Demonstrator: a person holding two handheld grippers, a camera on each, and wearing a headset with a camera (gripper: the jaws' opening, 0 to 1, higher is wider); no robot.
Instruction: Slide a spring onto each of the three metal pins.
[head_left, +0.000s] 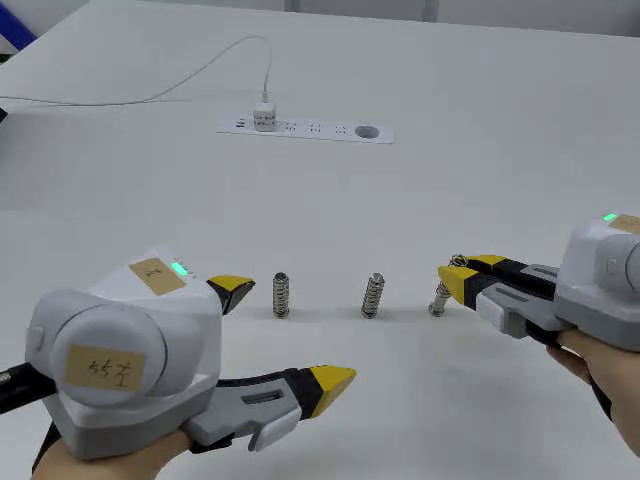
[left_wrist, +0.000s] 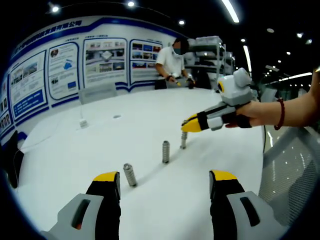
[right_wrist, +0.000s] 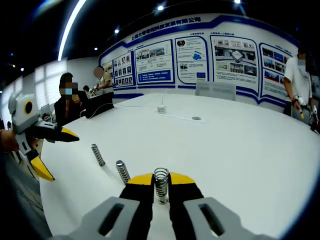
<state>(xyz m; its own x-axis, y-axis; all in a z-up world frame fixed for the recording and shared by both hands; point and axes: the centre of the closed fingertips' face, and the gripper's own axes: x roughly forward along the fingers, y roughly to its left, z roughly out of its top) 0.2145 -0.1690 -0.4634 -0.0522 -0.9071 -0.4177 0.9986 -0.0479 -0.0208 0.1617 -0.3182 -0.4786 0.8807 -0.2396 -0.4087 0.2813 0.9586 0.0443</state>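
At the lower left of the head view, the left gripper (head_left: 281, 335) has its fingers (left_wrist: 106, 200) spread wide and holds nothing. Its upper yellow tip is near the left spring (head_left: 281, 295) but apart from it. Three springs stand in a row across the middle of the frame, their long axes roughly vertical: the left spring, the middle spring (head_left: 373, 295) and the right spring (head_left: 440, 298). At the right, the right gripper (head_left: 458, 278) has its fingers (right_wrist: 142, 187) drawn in on the right spring, pinching it from both sides. Bare tabletop (head_left: 480, 150) lies all around. A power strip (head_left: 305, 127) sits in the upper centre, well apart.
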